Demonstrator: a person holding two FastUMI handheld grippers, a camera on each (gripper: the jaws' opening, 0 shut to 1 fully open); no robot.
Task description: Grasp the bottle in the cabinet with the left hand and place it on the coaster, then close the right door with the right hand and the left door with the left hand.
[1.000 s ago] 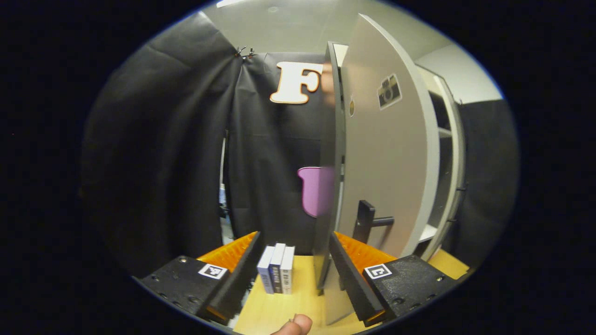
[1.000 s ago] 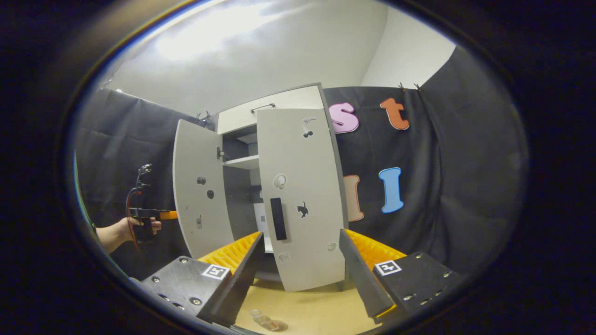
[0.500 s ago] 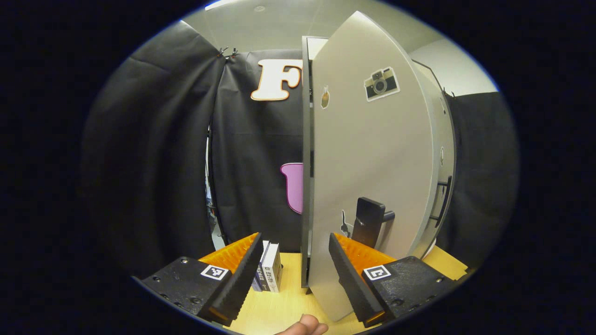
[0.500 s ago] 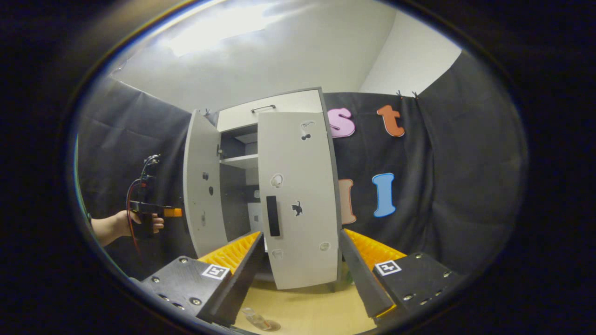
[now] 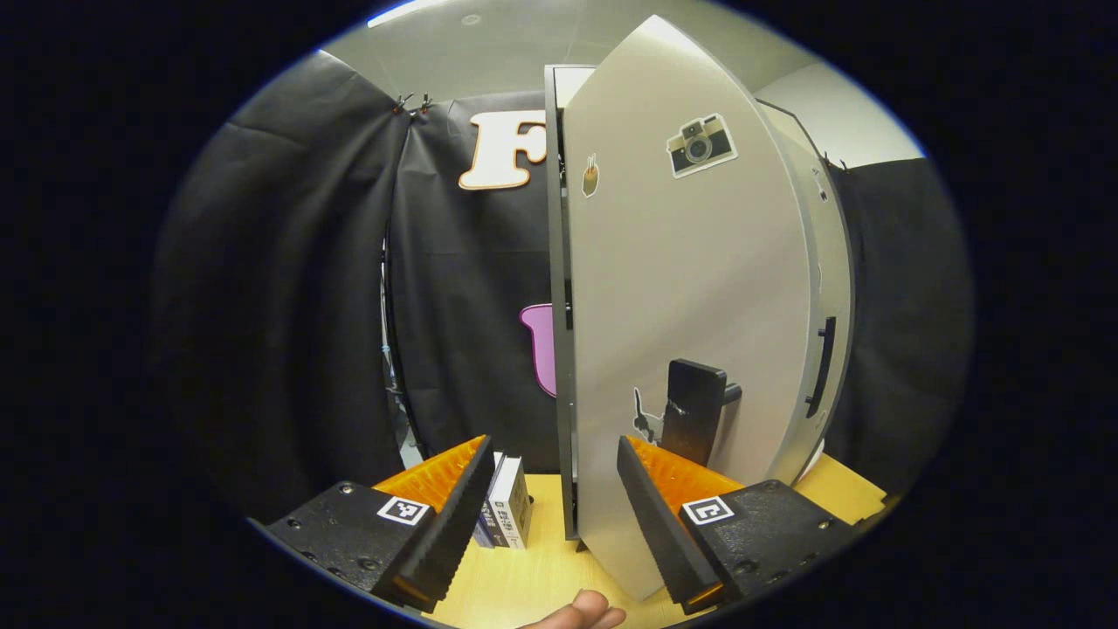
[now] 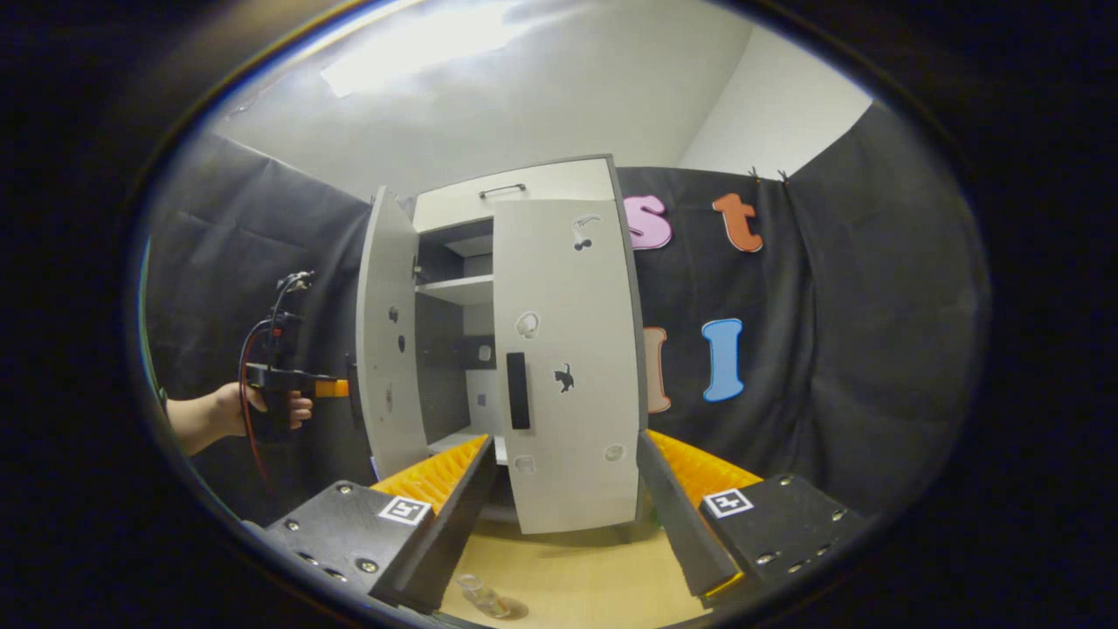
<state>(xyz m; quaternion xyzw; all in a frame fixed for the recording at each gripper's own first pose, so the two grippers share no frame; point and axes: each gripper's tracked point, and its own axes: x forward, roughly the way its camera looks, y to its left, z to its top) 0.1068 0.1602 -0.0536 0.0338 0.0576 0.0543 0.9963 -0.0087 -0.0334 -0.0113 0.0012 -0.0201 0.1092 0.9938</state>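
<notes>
In the left gripper view the cabinet's left door (image 5: 690, 306) stands close ahead, outer face toward me, with a camera sticker and a dark handle (image 5: 694, 424). My left gripper (image 5: 555, 524) is open, and the door's hinged edge rises between its fingers. In the right gripper view the left door (image 6: 389, 349) is partly open, while the right door (image 6: 568, 376) lies almost flat against the cabinet. A hand holds the left gripper (image 6: 336, 387) against the left door's outer side. The small clear bottle (image 6: 479, 594) lies tilted on the coaster (image 6: 508, 606), below my open right gripper (image 6: 559, 515).
Three books (image 5: 507, 511) stand on the wooden table (image 5: 541, 577) left of the cabinet. A fingertip (image 5: 581, 610) shows at the bottom of the left gripper view. Shelves (image 6: 454, 288) show in the gap between the doors.
The left door has swung further toward shut, with the left gripper following it. The right door and right gripper have barely moved.
</notes>
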